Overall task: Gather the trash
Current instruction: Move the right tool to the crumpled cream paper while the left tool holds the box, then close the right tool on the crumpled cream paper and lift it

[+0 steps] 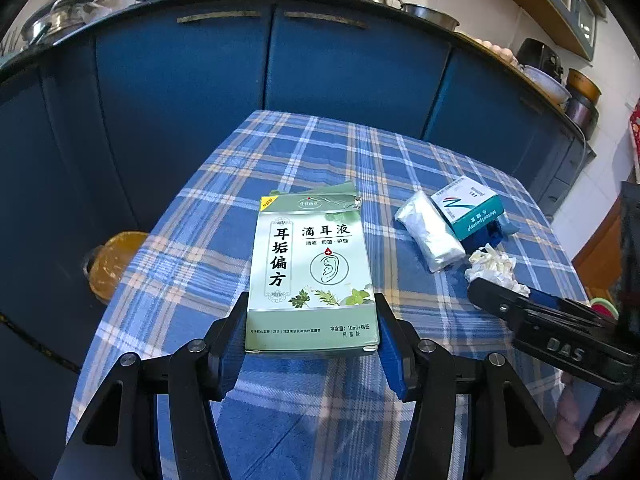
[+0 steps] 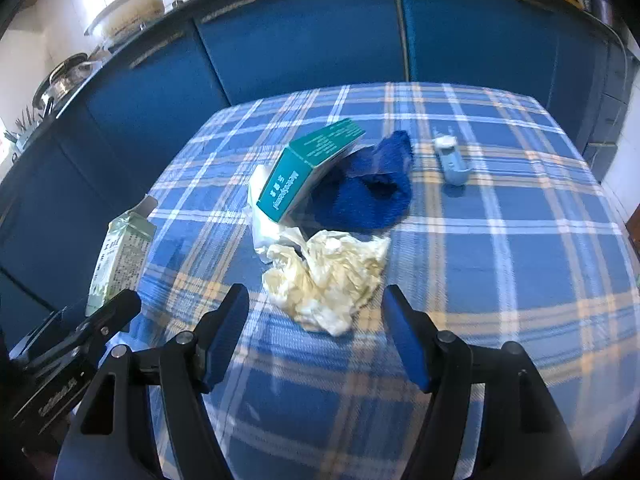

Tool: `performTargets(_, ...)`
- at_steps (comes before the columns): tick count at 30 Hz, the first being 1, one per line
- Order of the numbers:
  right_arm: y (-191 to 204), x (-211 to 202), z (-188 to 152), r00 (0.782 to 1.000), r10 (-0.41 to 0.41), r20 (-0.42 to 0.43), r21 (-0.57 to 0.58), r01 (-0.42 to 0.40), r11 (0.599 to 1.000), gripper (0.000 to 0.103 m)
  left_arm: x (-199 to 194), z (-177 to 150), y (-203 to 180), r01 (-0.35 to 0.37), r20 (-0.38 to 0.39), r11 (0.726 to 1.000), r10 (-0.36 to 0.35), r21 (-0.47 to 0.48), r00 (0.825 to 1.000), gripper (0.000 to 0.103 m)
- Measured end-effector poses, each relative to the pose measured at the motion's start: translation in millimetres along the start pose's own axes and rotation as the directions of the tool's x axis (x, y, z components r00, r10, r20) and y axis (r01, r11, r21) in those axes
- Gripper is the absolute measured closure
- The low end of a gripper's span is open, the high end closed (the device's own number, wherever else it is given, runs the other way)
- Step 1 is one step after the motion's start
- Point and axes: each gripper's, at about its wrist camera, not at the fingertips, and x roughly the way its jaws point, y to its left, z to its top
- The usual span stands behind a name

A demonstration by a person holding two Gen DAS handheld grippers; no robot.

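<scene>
My left claw (image 1: 312,320) pinches the light, stiff green box (image 1: 312,272); my right claw (image 2: 316,312) gapes wide, empty, at the soft, crushable wad (image 2: 328,276) at 12 o'clock: I'd pinch its middle

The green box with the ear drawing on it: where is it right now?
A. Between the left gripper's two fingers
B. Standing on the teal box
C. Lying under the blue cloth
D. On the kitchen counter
A: in the left wrist view the green box sits between the left gripper's fingers, which press its sides above the checked tablecloth.
</scene>
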Motion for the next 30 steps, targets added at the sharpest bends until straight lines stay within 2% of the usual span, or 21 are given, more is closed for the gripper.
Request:
performTargets(5,-1,10,3,1.000,-0.016,-0.004,0.000,0.016,1.000,0.035,5,-1,-1,0.006,-0.015,1.000,-0.006,0.007,1.000,0.044)
performTargets(8,0,12,3,0.999,-0.036,-0.004,-0.022,0.035,0.999,0.052,5,-1,-3,0.009,-0.018,1.000,-0.009,0.006,1.000,0.044)
performTargets(12,-1,9,2,1.000,-0.017,-0.008,-0.027,0.017,0.999,0.061,3,-1,-6,0.016,-0.013,1.000,-0.016,0.007,1.000,0.044)
performTargets(17,-4,-1,-4,1.000,0.010,-0.017,-0.014,-0.010,1.000,0.064,-4,0,-13,0.029,-0.002,0.999,-0.029,0.020,1.000,0.044)
performTargets(30,-20,-41,-27,0.998,0.056,-0.007,0.040,-0.055,0.998,0.064,-20,-4,-38,0.065,0.009,0.996,-0.065,0.063,0.998,0.044)
